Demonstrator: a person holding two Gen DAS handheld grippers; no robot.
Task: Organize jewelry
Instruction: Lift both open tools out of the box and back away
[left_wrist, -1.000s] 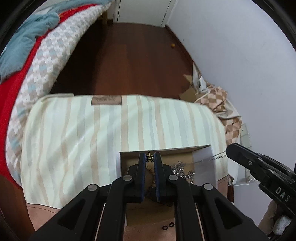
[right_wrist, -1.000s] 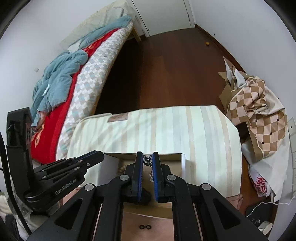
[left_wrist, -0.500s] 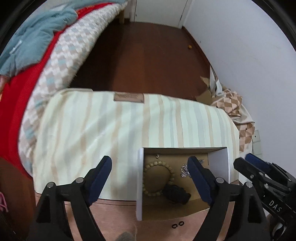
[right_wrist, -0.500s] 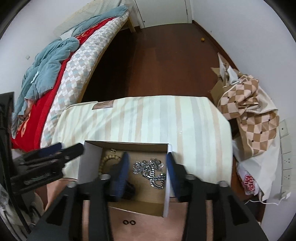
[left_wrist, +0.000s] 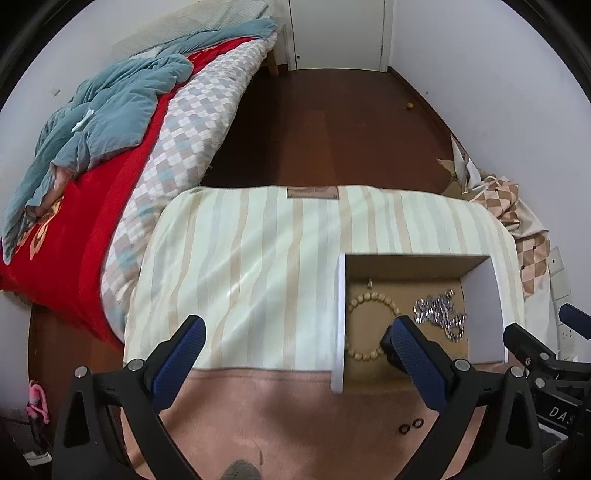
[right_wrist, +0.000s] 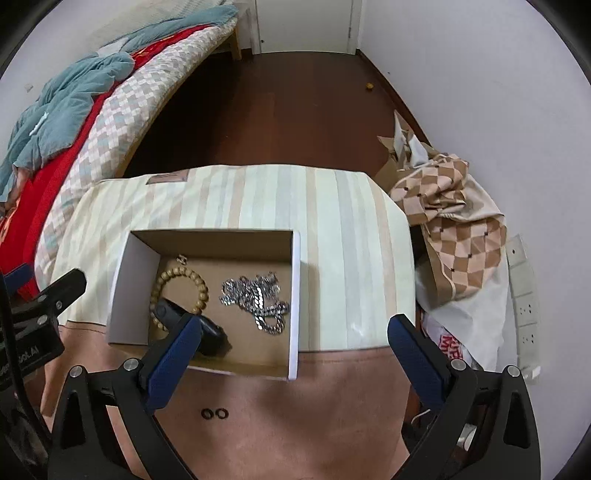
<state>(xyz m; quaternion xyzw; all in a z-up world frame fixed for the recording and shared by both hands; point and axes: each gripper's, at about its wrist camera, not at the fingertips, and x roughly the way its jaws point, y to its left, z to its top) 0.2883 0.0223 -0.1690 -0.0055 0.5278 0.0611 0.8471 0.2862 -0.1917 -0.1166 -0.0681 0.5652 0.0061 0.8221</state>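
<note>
An open cardboard box (left_wrist: 340, 314) (right_wrist: 129, 288) with white outer walls stands on the striped cloth. In it lie a wooden bead bracelet (left_wrist: 369, 296) (right_wrist: 201, 286), a heap of silver chain (left_wrist: 439, 314) (right_wrist: 255, 295), a small gold piece (right_wrist: 181, 258) and a black item (right_wrist: 210, 332). My left gripper (left_wrist: 295, 325) hangs over the box's left wall, jaws opening, nothing between them. My right gripper (right_wrist: 295, 325) hangs over the box's right wall, jaws likewise opening and empty. Two small black rings (left_wrist: 410, 425) (right_wrist: 214, 413) lie on the pink cloth in front of the box.
A bed (left_wrist: 184, 140) with red, checked and teal covers runs along the left. On the right, a checked cloth pile (right_wrist: 454, 221), bags and wall sockets (right_wrist: 524, 280) crowd the table's edge. Dark wood floor (right_wrist: 280, 110) stretches to a far door.
Both grippers were shut on the ends of the silver chain, stretched between them. Both have opened wide and drawn back from the box, and the chain now lies heaped inside it.
</note>
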